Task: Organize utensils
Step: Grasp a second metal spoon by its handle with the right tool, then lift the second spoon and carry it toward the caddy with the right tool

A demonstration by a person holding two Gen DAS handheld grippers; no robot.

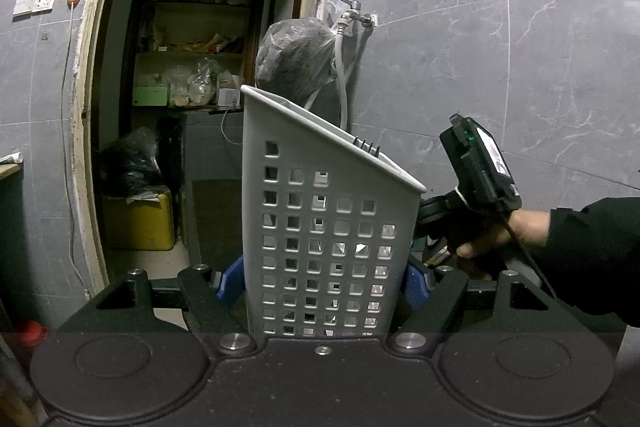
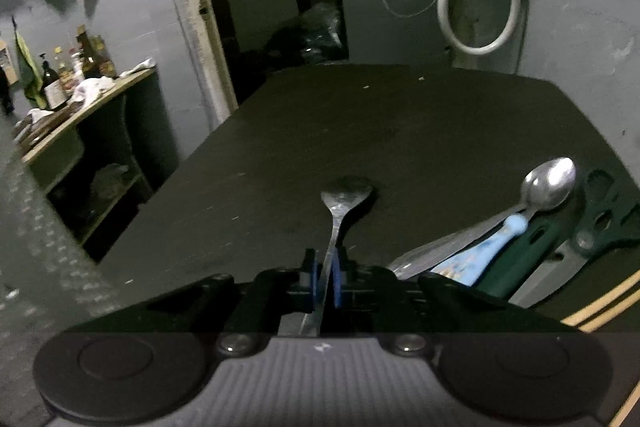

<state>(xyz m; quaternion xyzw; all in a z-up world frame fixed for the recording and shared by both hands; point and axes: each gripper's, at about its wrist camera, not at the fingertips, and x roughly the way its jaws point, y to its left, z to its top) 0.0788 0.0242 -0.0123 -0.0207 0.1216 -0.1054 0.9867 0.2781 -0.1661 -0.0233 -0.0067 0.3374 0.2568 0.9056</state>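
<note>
Nearest you on the left, your left gripper (image 1: 324, 283) has its jaws pinching a white plastic utensil caddy (image 1: 320, 227) between blue pads (image 1: 230, 277), one pressed on each side wall. The caddy stands upright, a smooth moulded box with a grid of small square holes and a rim that slopes down to the right. The dark tines of a fork (image 1: 367, 147) poke just above that rim. Beyond the caddy's right edge your right hand (image 1: 492, 239), in a black sleeve (image 1: 592, 255), grips the other tool's handle.

On the right, your right gripper (image 2: 326, 281) has its jaws pressed nearly together on the thin flat handle of a metal spoon (image 2: 340, 203). The handle runs forward between the blue pads, and the dull oval bowl lies ahead of them, over the dark matte bench (image 2: 400, 131). Just right of the jaws, a shinier spoon (image 2: 550, 183), a pale blue plastic handle (image 2: 496, 239), a dark green handle (image 2: 520, 259) and black-handled scissors (image 2: 604, 211) lie bunched together on the bench.
</note>
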